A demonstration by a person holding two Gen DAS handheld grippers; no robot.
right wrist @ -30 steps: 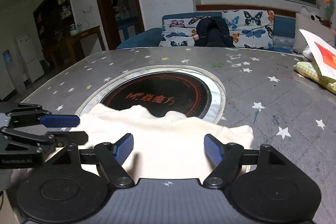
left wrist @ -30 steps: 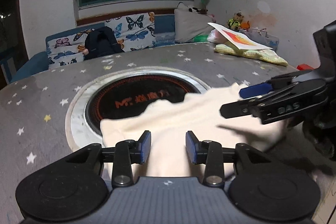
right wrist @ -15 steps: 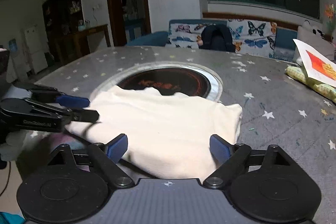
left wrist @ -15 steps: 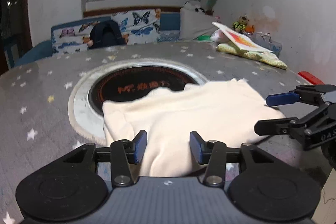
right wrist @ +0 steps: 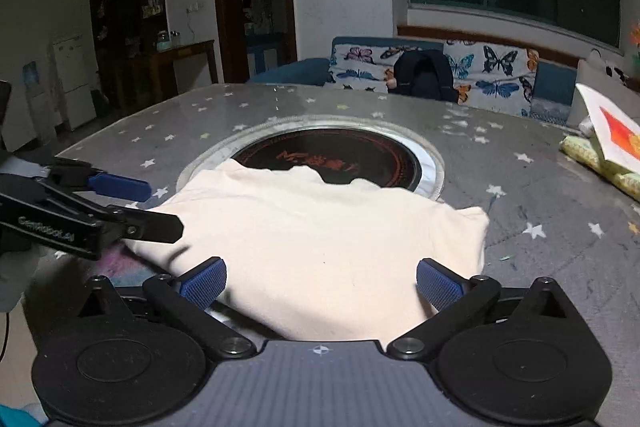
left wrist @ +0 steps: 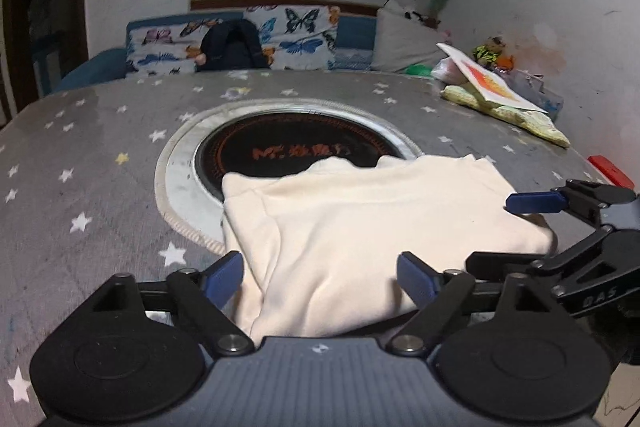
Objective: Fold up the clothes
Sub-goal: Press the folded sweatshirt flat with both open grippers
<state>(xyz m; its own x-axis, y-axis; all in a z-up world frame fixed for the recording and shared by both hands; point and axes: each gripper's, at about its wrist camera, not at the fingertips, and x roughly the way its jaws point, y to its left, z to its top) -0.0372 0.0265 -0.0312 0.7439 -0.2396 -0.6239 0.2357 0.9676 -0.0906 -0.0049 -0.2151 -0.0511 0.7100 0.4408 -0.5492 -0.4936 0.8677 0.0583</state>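
Observation:
A cream folded garment (left wrist: 360,223) lies flat on the grey star-patterned table (left wrist: 100,155), its far edge over the round black cooktop (left wrist: 296,147). It also shows in the right wrist view (right wrist: 320,231). My left gripper (left wrist: 320,277) is open and empty at the garment's near edge, jaws wide apart. My right gripper (right wrist: 320,281) is open and empty at the same edge. The right gripper shows at the right of the left wrist view (left wrist: 516,231). The left gripper shows at the left of the right wrist view (right wrist: 148,207).
A paper sheet on a yellow-green bundle (left wrist: 504,103) lies at the table's far right, also seen in the right wrist view (right wrist: 612,147). A red object (left wrist: 610,171) sits at the right edge. A butterfly sofa with a dark backpack (left wrist: 232,47) stands behind the table.
Both grippers have drawn back toward the near edge of the garment. My left gripper's jaws have opened much wider. The garment now lies flat and still.

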